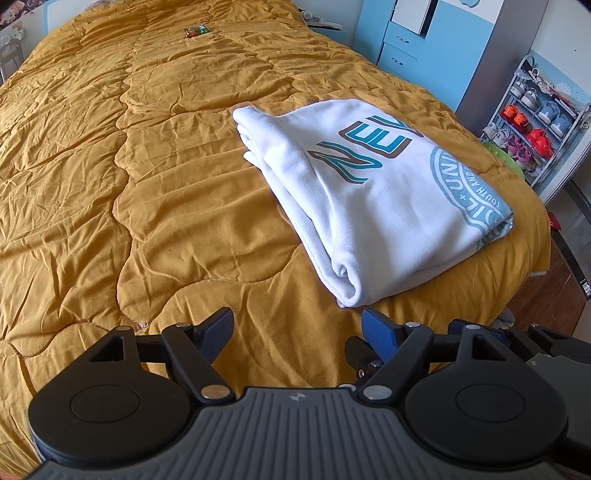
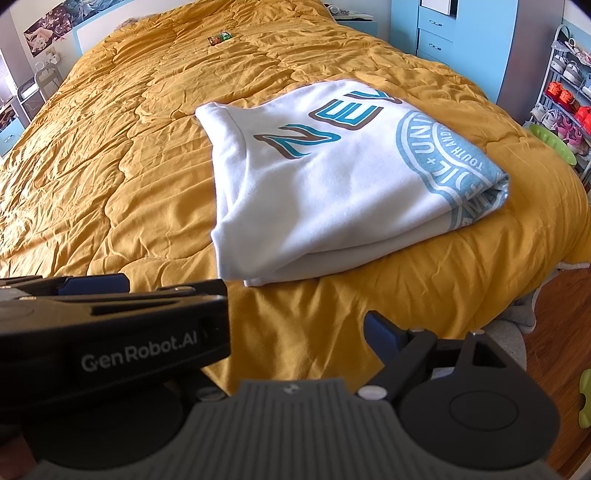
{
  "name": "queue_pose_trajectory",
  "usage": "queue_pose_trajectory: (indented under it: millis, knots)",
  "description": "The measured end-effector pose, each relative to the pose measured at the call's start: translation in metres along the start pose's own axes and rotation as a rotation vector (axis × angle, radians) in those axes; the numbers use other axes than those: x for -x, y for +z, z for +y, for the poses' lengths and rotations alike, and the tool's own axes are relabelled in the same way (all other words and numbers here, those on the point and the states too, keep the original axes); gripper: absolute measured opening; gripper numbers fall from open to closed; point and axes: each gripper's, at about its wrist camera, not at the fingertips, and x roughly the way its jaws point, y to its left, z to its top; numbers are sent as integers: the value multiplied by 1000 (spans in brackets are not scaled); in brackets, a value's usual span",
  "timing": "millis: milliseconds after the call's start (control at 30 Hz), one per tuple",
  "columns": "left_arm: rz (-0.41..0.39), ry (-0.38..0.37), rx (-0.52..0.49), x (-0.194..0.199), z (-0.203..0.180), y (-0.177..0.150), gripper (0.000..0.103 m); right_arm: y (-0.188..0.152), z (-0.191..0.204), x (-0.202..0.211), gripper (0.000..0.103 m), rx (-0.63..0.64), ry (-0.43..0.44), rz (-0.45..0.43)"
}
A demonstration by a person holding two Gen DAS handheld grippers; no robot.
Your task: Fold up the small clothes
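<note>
Mustard quilt [image 1: 147, 166] on bed, blue cabinet [image 1: 402, 33], shoe rack [image 1: 532, 122] rt.

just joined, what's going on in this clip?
A person holds a two-finger gripper in each hand over a bed with a mustard-yellow quilt. A white printed sweatshirt lies folded into a compact rectangle near the bed's right edge. The left gripper is open and empty, short of the garment. The right gripper is partly hidden by the left one, and nothing is between its fingers. The fold looks finished.

1. Folded sweatshirt [image 2: 332, 184]: soft white fleecy cloth, matt, teal print
2. Quilted bedspread [image 1: 110, 166]: mustard cloth, creased, faint sheen
3. Left gripper [image 1: 299, 332]: matt black plastic, blue ribbed fingers [image 1: 218, 332]
4. Floor [image 2: 561, 295]: glossy wood
</note>
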Motion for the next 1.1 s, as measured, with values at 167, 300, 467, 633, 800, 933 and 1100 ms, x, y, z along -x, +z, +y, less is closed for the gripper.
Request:
queue_pose_trajectory:
  millis: [167, 300, 467, 633, 800, 933, 1100]
  knots:
    - [1, 0, 0, 0, 0, 0, 92, 0, 0, 0, 81, 0, 0, 1]
    - [1, 0, 0, 0, 0, 0, 92, 0, 0, 0, 81, 0, 0, 1]
    - [2, 1, 0, 0, 0, 0, 92, 0, -1, 0, 81, -1, 1, 2]
    - [2, 1, 0, -1, 0, 1, 92, 0, -1, -1, 81, 0, 1, 2]
    - [8, 2, 0, -3, 0, 0, 92, 1, -2, -2, 81, -2, 3, 7]
    - [8, 2, 1, -3, 1, 0, 92, 1, -2, -2, 81, -2, 3, 7]
    - [4, 4, -3, -3, 1, 0, 92, 1, -2, -4, 81, -6, 4, 3]
